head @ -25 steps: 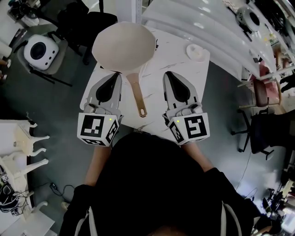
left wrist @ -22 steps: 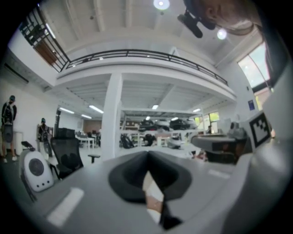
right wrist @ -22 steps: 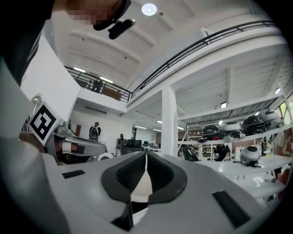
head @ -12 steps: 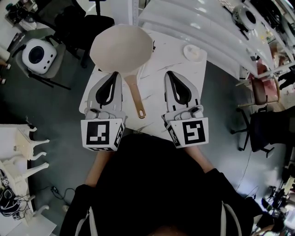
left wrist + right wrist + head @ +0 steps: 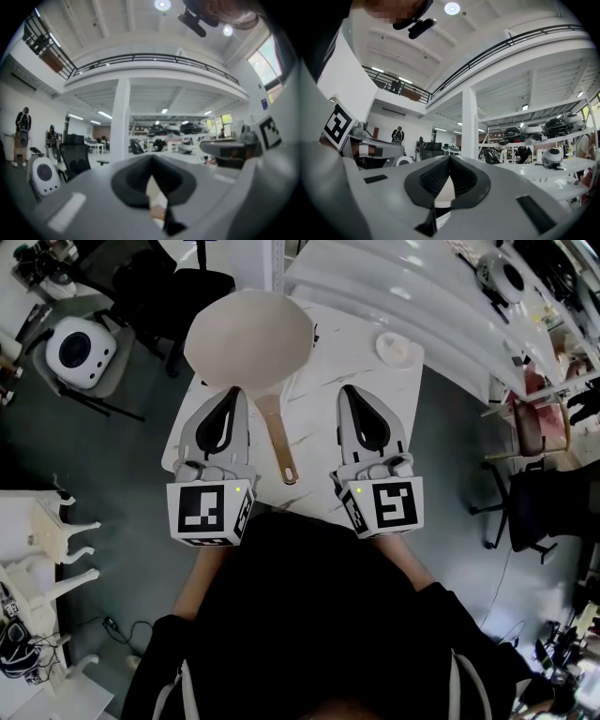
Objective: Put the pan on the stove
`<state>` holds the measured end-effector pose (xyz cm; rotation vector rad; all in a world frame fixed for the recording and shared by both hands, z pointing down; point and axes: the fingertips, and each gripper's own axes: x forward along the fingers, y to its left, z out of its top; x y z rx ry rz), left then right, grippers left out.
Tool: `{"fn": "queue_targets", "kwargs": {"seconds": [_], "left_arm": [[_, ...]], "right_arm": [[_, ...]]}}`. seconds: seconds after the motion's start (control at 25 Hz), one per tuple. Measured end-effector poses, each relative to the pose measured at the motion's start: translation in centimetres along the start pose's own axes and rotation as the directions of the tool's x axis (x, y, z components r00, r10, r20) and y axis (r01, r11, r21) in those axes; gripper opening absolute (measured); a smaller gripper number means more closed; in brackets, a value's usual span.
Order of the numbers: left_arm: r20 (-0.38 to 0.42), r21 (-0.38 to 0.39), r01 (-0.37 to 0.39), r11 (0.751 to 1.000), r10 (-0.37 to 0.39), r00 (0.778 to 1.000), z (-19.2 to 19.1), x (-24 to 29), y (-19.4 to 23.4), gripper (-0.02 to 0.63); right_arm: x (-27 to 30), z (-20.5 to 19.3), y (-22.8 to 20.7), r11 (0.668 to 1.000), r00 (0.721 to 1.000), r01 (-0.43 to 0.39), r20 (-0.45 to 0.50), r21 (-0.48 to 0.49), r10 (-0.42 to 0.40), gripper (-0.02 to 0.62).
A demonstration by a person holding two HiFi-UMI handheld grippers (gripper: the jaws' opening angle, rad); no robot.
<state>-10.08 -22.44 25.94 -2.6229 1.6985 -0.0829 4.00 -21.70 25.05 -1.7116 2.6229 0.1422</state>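
Beige pan (image 5: pixel 248 338) sits at the far end of the table (image 5: pixel 314 418). Its handle (image 5: pixel 277 439) lies between left gripper (image 5: pixel 231 393) and right gripper (image 5: pixel 349 392). Jaws of all 2 fully closed, holding nothing.

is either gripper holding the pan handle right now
No, the pan handle sits untouched between the left gripper and the right gripper, both shut and clear of it.
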Motion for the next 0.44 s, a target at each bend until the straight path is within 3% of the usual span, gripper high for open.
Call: {"fn": "queue_targets", "kwargs": {"seconds": [0.44], "left_arm": [[-0.025, -0.008, -0.002, 1.000, 0.002, 1.000, -1.2, 0.7, 0.5, 0.008]], "right_arm": [[0.9, -1.1, -0.3, 1.000, 1.000, 0.007, -0.021, 0.006, -0.007, 0.020]]}}
